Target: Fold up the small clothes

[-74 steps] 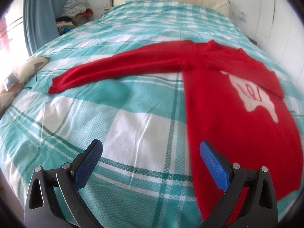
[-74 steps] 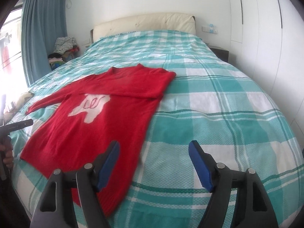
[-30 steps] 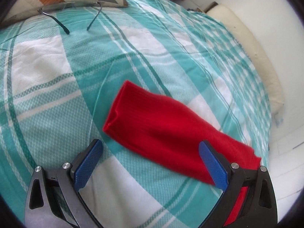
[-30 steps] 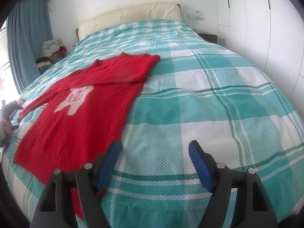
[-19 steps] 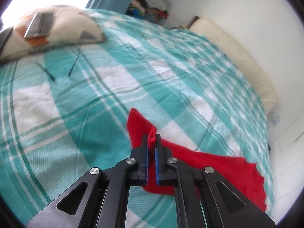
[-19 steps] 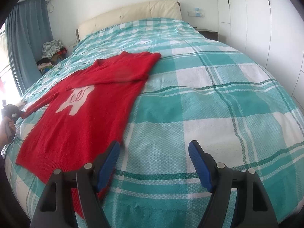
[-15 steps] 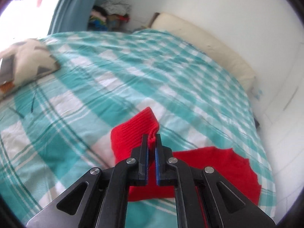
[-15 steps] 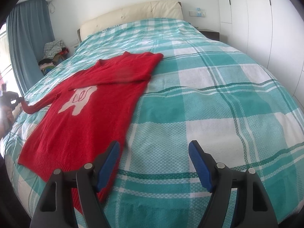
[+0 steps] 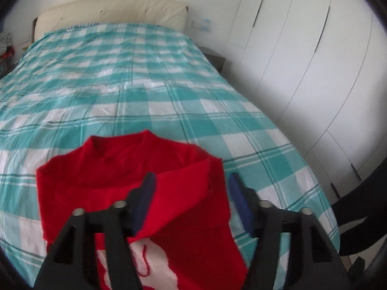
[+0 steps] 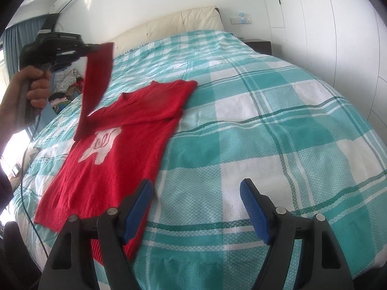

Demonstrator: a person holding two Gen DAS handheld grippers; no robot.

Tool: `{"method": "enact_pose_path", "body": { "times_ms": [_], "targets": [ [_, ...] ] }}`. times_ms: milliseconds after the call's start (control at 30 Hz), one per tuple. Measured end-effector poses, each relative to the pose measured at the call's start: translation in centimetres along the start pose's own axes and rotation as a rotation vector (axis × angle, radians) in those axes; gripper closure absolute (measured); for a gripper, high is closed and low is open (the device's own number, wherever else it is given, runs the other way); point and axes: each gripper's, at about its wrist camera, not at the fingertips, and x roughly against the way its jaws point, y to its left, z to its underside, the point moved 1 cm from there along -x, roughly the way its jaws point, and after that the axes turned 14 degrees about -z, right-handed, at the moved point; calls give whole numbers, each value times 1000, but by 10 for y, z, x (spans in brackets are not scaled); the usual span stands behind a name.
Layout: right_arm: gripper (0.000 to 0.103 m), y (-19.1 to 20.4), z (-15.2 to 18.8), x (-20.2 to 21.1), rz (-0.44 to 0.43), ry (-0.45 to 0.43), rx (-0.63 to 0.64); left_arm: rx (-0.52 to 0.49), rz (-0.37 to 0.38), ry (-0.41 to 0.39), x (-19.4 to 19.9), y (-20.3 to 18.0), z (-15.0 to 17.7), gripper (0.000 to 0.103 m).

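Red knit sweater (image 10: 125, 145) lies flat on the checked bed (image 10: 266, 120). Its sleeve (image 10: 95, 82) hangs in the air over the chest at the left hand-held gripper (image 9: 191, 178), whose jaws stand apart with the cloth loose between them. The sleeve should probably drop straight across the body, cuff inside the far edge. The right hand-held gripper (image 10: 197, 188) hovers released near the hem.

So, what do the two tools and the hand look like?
The left tool and right tool are alike: black fingers with triangular cut-outs, silver bolts, blue ribbed pads. The hand is bare, on a grey handle; a thin dark cable hangs below it.
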Motion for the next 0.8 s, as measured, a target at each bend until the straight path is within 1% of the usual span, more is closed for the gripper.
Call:
{"method": "enact_pose_path", "body": {
  "times_ms": [33,100,133,167,233,267,300,333,367,400,500,600,667,700,733,767,800],
  "targets": [
    [29,-1,0,2,6,-5,-1,16,-10,-2,0,4,11,17],
    [29,-4,-1,7,9,-18,-14,35,-3,4,8,20,31,17],
    [29,-7,-3,8,8,-25,-24,48,-22,5,15,35,40,17],
    [29,-9,-3,9,7,-29,-34,54,-53,0,24,41,50,16],
    [29,-12,-4,9,8,-28,-56,47,-140,-13,42,75,69,12],
    [29,-14,-4,8,6,-23,-66,39,-202,-17,50,95,79,8],
    [29,-15,-3,6,4,-15,-74,29,-268,-11,57,114,89,7],
    [29,-15,-3,4,5,-7,-77,20,-325,5,62,132,100,7],
    [29,-15,-2,2,9,1,-74,17,-363,32,65,149,113,7],
    [29,-13,-1,-1,13,9,-67,25,-384,60,67,164,125,7],
    [29,-8,-1,-10,39,24,-25,109,-414,98,66,203,155,7],
    [29,-4,-8,-23,75,48,22,213,-413,96,53,231,174,7],
    [29,0,-16,-32,90,72,67,229,-457,83,42,241,185,7],
    [29,1,-20,-35,103,77,91,228,-485,103,35,245,190,8],
    [29,2,-23,-38,117,72,114,238,-491,150,29,249,193,8],
    [29,1,-25,-41,130,67,133,255,-466,177,25,252,194,8],
    [29,-1,-25,-45,144,63,151,263,-435,168,26,253,193,8]
  ]
}}
